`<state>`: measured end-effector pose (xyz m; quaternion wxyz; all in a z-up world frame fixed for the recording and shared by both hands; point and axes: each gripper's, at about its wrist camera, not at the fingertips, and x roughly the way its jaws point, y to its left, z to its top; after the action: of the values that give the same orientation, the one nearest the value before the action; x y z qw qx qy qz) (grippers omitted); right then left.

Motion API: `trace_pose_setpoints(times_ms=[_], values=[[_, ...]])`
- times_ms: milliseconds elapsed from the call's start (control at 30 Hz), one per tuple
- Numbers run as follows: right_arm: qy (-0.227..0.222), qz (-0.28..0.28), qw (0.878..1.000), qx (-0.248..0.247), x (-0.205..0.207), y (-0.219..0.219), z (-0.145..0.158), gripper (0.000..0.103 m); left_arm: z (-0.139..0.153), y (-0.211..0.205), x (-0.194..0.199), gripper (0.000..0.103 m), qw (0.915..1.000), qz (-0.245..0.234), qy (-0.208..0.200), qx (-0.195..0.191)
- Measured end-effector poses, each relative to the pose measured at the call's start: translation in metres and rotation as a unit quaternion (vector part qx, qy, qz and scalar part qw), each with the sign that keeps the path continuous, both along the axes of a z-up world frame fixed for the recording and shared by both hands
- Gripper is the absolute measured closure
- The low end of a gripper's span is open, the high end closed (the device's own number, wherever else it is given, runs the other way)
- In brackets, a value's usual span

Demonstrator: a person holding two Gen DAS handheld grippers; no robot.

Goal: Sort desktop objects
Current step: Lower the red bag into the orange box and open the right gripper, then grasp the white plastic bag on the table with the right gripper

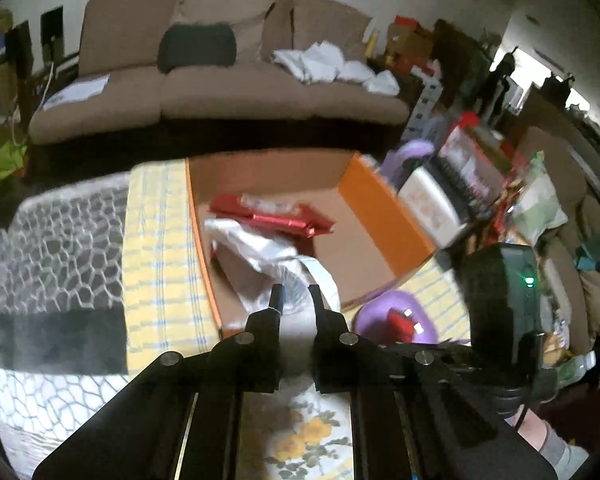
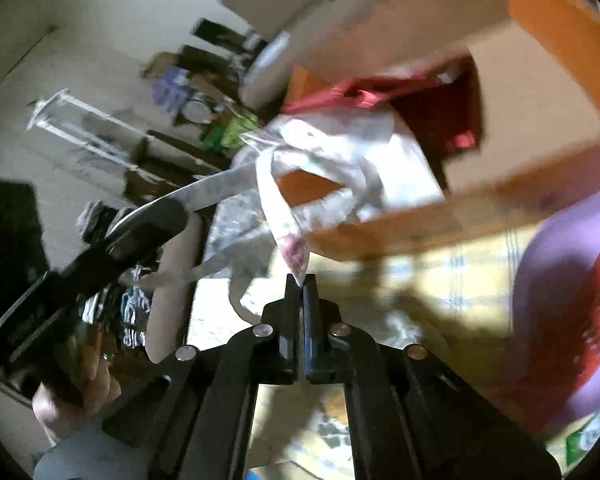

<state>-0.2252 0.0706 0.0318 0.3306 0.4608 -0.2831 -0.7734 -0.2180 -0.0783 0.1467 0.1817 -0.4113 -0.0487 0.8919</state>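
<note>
1. My left claw (image 1: 296,294) is nearly closed, its tips pinched on the crumpled white plastic bag (image 1: 268,248), which hangs over the near rim of the orange cardboard box (image 1: 384,216).
2. My right claw (image 2: 301,282) is closed tight on a corner of the same thin bag (image 2: 332,160), where a reddish print shows.
3. A shiny red packet (image 1: 284,216) lies inside the box behind the bag; the box floor to its right is bare brown card.
4. The box sits on a counter under a yellow checked cloth (image 1: 160,264), with a flower print nearest me.
5. Just right of the box, a lilac plastic bowl (image 1: 396,320) holds a red packet (image 1: 400,318).
6. Left of the cloth lies a grey pebble-patterned mat (image 1: 60,248).
7. Beyond stands a brown sofa (image 1: 220,92) with white cloths; cluttered boxes crowd the right side.
</note>
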Motion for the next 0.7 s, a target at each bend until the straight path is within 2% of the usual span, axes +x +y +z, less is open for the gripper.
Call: trace_pose_setpoints(times_ms=[100,233,400,433,467,500,533,567,600,700], values=[[0.029,0.003,0.999,-0.032,0.004,0.009,0.054,0.101,0.051,0.003,0.009,0.093,0.9996,-0.001,0.029,0.003],[0.084,0.014,0.996,-0.01,0.012,0.011,0.143,0.101,0.115,0.004,0.018,0.093,0.9982,0.004,0.059,0.009],[0.154,0.033,0.988,0.008,0.037,0.011,0.252,0.099,0.205,-0.004,0.048,0.093,0.9922,0.015,0.121,0.029],[0.166,0.02,0.986,0.024,0.042,0.014,0.264,0.097,0.22,-0.008,0.056,0.093,0.9903,0.019,0.132,0.037],[0.187,0.003,0.981,0.053,0.049,0.016,0.278,0.087,0.233,-0.014,0.065,0.093,0.9885,0.023,0.143,0.044],[0.199,-0.003,0.977,0.076,0.053,0.017,0.287,0.067,0.242,-0.019,0.072,0.093,0.9871,0.028,0.15,0.047],[0.202,-0.007,0.975,0.095,0.054,0.017,0.291,0.055,0.25,-0.024,0.078,0.093,0.986,0.03,0.157,0.05],[0.199,-0.012,0.973,0.12,0.053,0.016,0.289,0.039,0.256,-0.03,0.084,0.093,0.9849,0.031,0.163,0.051],[0.193,-0.016,0.971,0.141,0.05,0.015,0.285,0.038,0.26,-0.035,0.089,0.093,0.9838,0.031,0.168,0.054],[0.151,-0.025,0.965,0.213,0.02,0.011,0.245,0.038,0.263,-0.045,0.102,0.093,0.9814,0.021,0.18,0.065]])
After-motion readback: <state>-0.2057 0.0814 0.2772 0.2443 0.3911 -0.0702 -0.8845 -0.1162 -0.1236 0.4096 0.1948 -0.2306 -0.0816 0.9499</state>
